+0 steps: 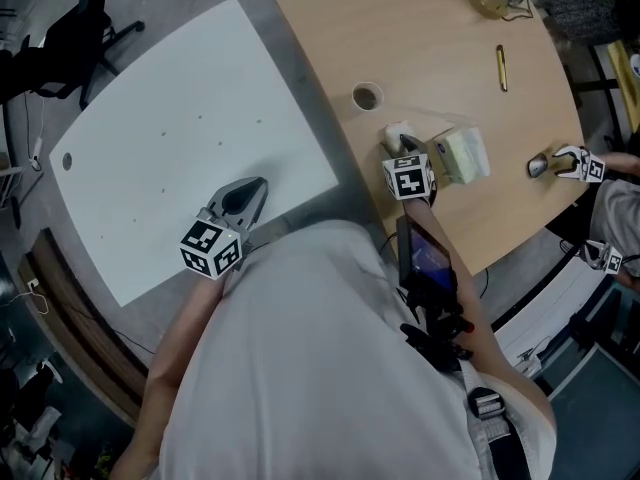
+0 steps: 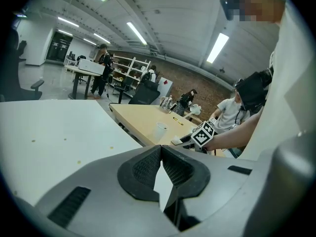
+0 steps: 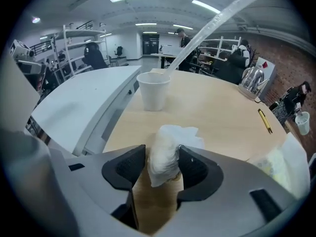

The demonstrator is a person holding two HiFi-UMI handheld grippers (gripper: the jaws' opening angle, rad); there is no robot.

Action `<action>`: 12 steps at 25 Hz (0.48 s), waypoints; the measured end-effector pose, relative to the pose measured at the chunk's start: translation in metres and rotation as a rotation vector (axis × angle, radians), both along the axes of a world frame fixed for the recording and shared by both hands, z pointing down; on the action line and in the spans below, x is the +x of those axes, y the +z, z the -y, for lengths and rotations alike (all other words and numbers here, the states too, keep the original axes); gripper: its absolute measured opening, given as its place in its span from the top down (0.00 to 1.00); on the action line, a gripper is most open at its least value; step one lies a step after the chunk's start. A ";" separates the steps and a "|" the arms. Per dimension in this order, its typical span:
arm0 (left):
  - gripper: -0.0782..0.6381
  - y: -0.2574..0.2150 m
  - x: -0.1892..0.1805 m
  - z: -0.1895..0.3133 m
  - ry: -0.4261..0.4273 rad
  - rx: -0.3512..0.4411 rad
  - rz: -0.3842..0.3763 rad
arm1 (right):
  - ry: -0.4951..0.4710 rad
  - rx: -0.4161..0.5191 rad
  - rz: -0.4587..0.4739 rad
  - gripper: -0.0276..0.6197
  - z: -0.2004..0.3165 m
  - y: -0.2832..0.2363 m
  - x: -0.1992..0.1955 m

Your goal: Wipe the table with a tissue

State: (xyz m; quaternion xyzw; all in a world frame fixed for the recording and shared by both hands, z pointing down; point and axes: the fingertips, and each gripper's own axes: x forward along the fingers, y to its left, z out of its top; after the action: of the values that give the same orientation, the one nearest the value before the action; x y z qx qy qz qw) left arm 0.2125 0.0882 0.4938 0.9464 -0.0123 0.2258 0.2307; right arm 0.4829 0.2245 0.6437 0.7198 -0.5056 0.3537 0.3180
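Paper: one tissue (image 3: 165, 151), one cup (image 3: 154, 92).

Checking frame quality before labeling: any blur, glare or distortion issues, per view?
Head view: even light, sharp, no glare on the white table. Left gripper view: strong fisheye, dark corners, ceiling strip light blown out, mosaic patch upper right. Right gripper view: same fisheye; crumpled tissue between the jaws looks soft, paper cup sharper.

Nothing legible shows in any view. The marker cubes (image 1: 408, 178) on the left tool (image 1: 257, 187) and the right tool (image 1: 401, 143) carry only black-and-white square patterns, no letters or digits. On the wrapped pack (image 1: 463, 154) just beside the right tool no print can be made out.
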 end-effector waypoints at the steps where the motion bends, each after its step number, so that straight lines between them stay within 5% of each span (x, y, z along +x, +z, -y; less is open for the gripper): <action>1: 0.87 0.000 0.000 0.000 -0.002 0.001 0.001 | 0.002 -0.001 0.004 0.62 0.000 -0.001 0.002; 5: 0.87 0.000 0.000 0.002 -0.008 0.006 0.003 | 0.005 0.013 0.029 0.73 -0.004 -0.002 0.005; 12: 0.87 0.002 0.001 0.005 -0.023 0.001 -0.002 | -0.011 0.113 0.085 0.78 0.003 -0.015 -0.003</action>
State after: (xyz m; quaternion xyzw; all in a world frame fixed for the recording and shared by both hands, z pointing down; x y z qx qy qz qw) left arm 0.2139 0.0830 0.4953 0.9465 -0.0230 0.2223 0.2327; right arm 0.4795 0.2220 0.6289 0.7181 -0.5417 0.3533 0.2570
